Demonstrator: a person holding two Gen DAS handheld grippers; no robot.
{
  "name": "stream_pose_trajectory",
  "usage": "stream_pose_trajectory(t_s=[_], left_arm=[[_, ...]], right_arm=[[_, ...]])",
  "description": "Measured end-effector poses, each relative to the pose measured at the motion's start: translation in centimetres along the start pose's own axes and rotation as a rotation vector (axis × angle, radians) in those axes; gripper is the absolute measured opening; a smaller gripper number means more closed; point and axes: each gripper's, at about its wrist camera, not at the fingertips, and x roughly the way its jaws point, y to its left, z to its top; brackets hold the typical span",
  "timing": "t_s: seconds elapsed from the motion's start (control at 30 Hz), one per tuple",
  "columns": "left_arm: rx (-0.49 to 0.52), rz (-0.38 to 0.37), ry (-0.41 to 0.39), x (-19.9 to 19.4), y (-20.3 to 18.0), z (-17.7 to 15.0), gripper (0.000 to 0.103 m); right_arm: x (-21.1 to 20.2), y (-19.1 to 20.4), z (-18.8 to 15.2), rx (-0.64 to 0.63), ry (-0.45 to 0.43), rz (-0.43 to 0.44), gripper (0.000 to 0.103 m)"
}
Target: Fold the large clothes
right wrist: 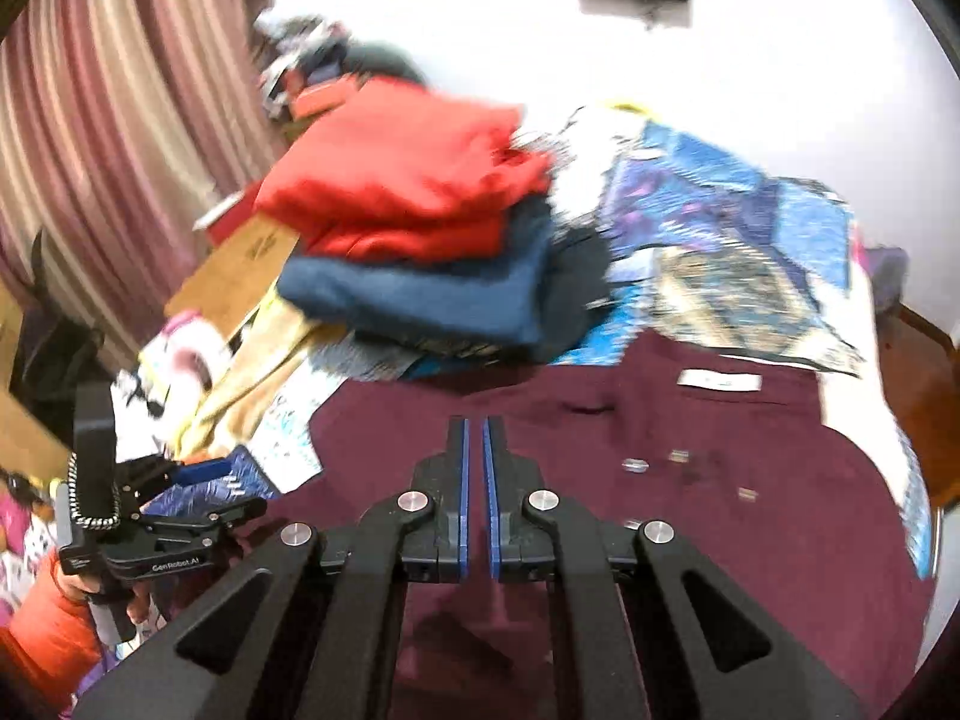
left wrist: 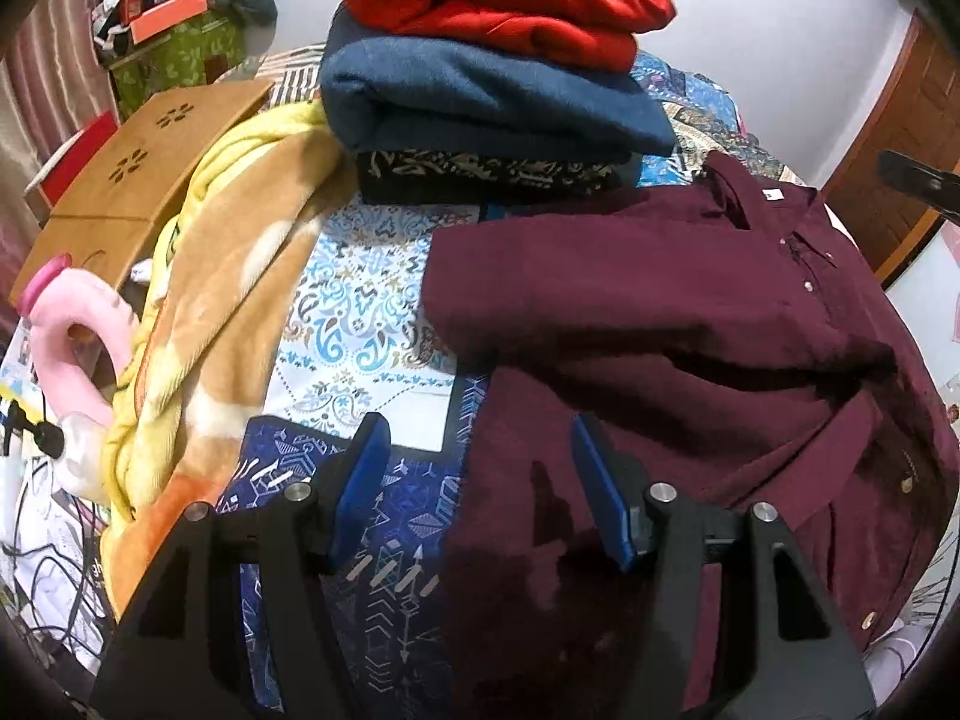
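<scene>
I am looking down on a bed covered by a blue patterned sheet. A dark maroon button-up shirt lies spread on the sheet, collar toward the far side, with one sleeve folded across its front. In the right wrist view the same shirt fills the lower half of the frame, its white neck label facing up.

My left gripper hovers over the near left edge of the shirt, its blue-padded fingers spread wide with nothing between them. One finger is above the sheet, the other above the maroon cloth. I cannot tell whether either touches the fabric.

My right gripper is above the middle of the shirt, its two blue-edged fingers drawn nearly together with only a thin gap. No cloth shows between them.

At the far side of the bed sits a stack of folded clothes: a red garment on top, a blue one under it, and a dark patterned piece at the bottom. A yellow and tan blanket lies crumpled to the left of the shirt, with a pink neck pillow beyond it.
</scene>
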Motion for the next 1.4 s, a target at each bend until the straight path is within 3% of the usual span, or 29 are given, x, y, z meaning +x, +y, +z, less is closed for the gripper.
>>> stream_pose_trajectory(t_s=[0.13, 0.23, 0.37, 0.4, 0.5, 0.83, 1.03, 1.1, 1.2, 1.3, 1.4], left_arm=[[-0.007, 0.004, -0.017, -0.3, -0.7, 0.5, 0.062], [-0.019, -0.001, -0.034, -0.6, -1.0, 0.8, 0.062], [-0.017, 0.000, -0.043, -0.7, -1.1, 0.9, 0.062], [-0.014, 0.001, -0.042, -0.7, -1.1, 1.0, 0.062], [-0.012, 0.002, -0.040, -0.5, -0.9, 1.0, 0.062], [-0.037, -0.016, 0.019, 1.7, 0.1, 0.2, 0.062], [-0.044, -0.029, 0.051, 2.7, 0.0, -0.3, 0.062], [-0.047, -0.029, 0.052, 2.6, -0.1, -0.4, 0.062], [-0.045, -0.029, 0.051, 2.5, -0.3, -0.6, 0.062], [-0.040, -0.024, 0.056, 2.4, -0.4, -0.9, 0.062], [-0.040, -0.017, 0.059, 2.3, -0.5, -1.1, 0.062]], right_arm=[[-1.2, -0.9, -1.0, -0.049, -0.005, -0.066, 0.004], [0.1, -0.5, -1.4, -0.078, 0.073, -0.044, 0.011], [1.7, 0.9, -2.1, -0.119, 0.126, -0.022, 0.050], [2.3, 1.5, -2.2, -0.133, 0.128, -0.008, 0.052], [4.3, 3.1, -2.6, -0.177, 0.172, 0.023, 0.052], [12.3, 6.8, -5.1, -0.349, 0.415, 0.010, 0.052], [13.8, 5.6, -4.4, -0.209, 0.386, 0.048, 0.049], [13.7, 5.0, -3.9, -0.160, 0.366, 0.049, 0.023], [13.3, 4.1, -3.5, -0.106, 0.346, 0.056, 0.010], [11.4, 3.6, -2.9, -0.081, 0.268, 0.048, 0.008], [7.4, 2.2, -1.7, -0.043, 0.132, 0.020, 0.008]])
